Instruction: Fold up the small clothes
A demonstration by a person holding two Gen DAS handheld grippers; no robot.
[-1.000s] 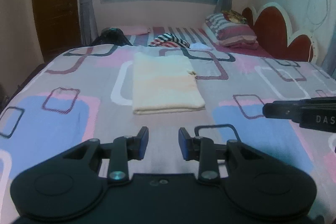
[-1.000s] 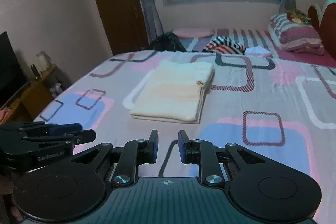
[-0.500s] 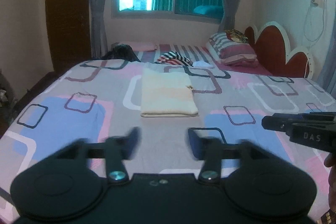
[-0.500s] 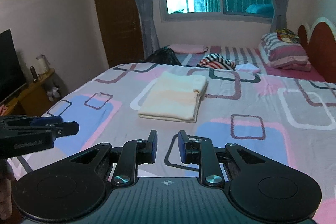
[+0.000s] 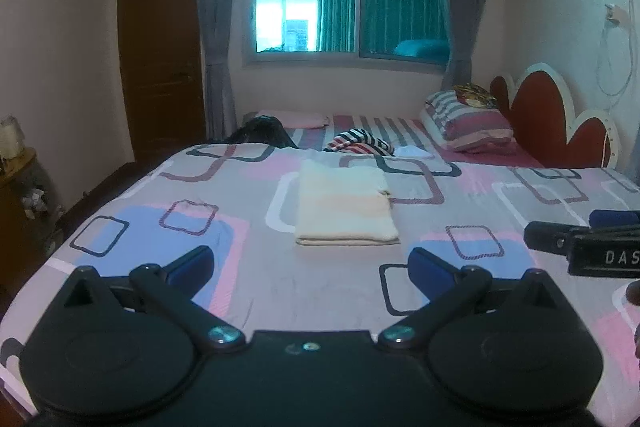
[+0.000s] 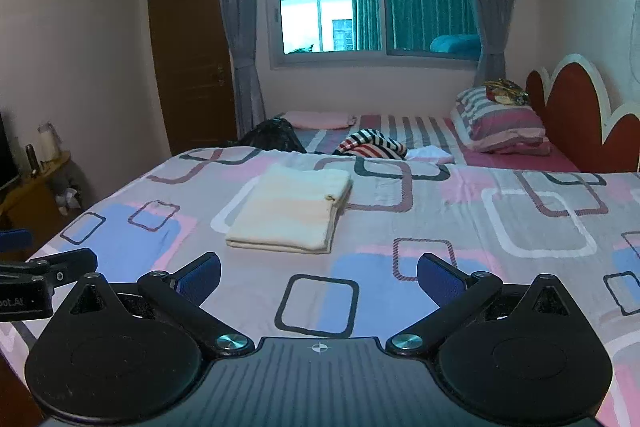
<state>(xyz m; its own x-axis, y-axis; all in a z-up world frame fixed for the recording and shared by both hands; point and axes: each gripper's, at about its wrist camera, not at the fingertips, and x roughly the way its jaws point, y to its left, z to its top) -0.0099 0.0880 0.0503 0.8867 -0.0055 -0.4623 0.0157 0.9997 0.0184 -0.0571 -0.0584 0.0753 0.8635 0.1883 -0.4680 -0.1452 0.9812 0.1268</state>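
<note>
Left gripper (image 5: 310, 265) and right gripper (image 6: 318, 275): fingers wide, empty, above the bed (image 5: 520, 203). Folded cloth (image 5: 344, 207) lies ahead of both, well apart, long axis pointing away; neither clearly nearer.

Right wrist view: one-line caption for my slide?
Right gripper open above the bed, folded cream cloth lying ahead, left gripper at frame edge.

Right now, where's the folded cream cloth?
The folded cream cloth lies flat mid-bed on the patterned bedsheet, ahead of both open claws and nearer than the striped garment.
</note>
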